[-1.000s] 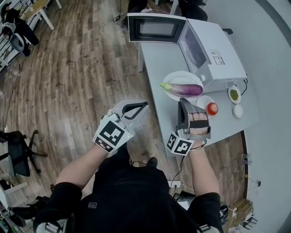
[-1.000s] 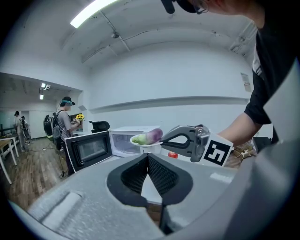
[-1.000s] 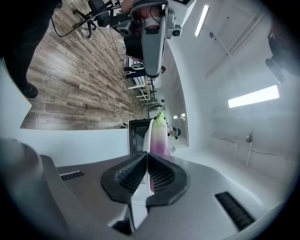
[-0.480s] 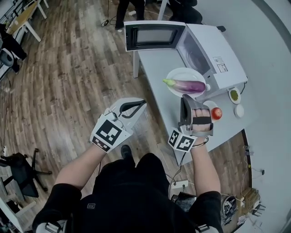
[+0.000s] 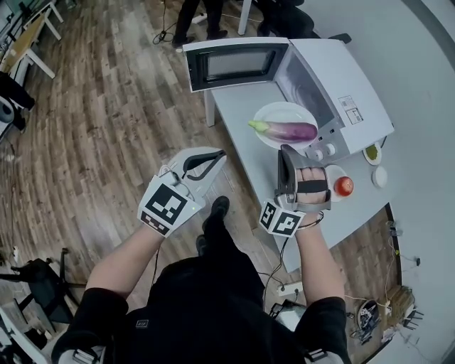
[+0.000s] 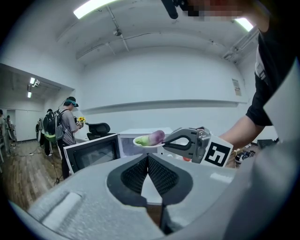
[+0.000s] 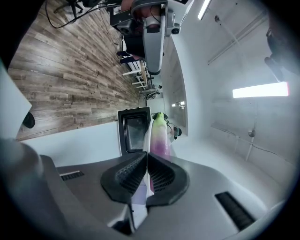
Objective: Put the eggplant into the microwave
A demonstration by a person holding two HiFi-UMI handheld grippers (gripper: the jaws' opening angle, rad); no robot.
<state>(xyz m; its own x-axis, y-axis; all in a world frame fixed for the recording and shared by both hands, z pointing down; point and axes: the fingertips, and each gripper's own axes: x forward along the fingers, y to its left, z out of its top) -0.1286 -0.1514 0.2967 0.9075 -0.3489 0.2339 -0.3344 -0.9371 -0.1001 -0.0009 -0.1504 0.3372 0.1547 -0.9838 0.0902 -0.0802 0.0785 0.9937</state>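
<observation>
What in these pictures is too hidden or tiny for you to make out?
- Head view: inside of the white microwave, mostly hidden by its own walls.
- Head view: green contents of the small white dish, too small.
- Right gripper view: the white plate, edge-on, only its rim shows.
- Head view: people, cut off by the top edge.

1 eggplant (image 5: 288, 130): glossy purple, green stem cap, lying on its side on a white plate (image 5: 269, 114). It is sitting just in front of the microwave's (image 5: 341, 85) open cavity, stem end pointing away from the microwave. The microwave is white and standing upright, its dark-windowed door (image 5: 236, 64) hanging fully open, swung out to 1 side.
</observation>
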